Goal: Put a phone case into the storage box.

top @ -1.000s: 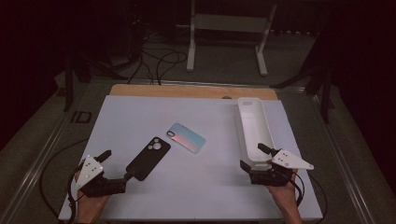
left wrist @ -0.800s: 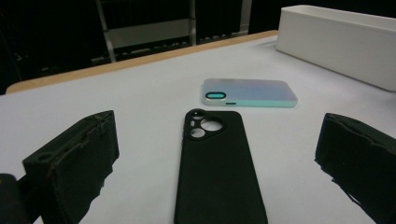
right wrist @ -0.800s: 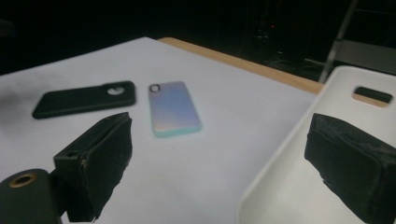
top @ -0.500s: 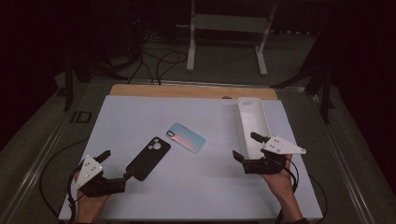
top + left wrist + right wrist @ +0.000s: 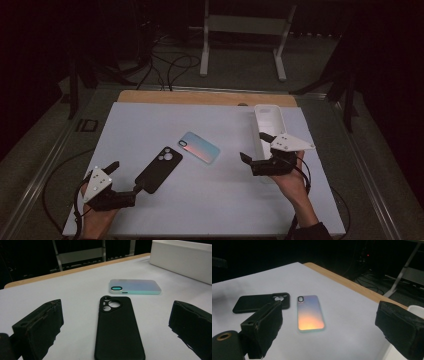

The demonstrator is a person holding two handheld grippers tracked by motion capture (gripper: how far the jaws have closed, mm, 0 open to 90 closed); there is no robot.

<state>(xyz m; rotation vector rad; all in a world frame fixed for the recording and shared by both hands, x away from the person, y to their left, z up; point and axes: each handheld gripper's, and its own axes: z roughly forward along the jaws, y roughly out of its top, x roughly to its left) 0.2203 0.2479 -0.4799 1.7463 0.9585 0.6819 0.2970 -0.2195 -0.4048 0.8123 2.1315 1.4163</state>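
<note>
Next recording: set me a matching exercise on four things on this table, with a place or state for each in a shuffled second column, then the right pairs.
Things:
1. black phone case
2. iridescent phone case
3. white tray
4. right gripper

Places or states:
A. jaws open, aimed toward the middle of the table
B. stands along the table's right side
C. lies just ahead of the left gripper
D. lies flat near the table's middle, nothing touching it

Pairs: 1-C, 2-D, 3-B, 4-A

Bare table (image 5: 150,125) everywhere; only white tray (image 5: 267,125) blocks right side.
</note>
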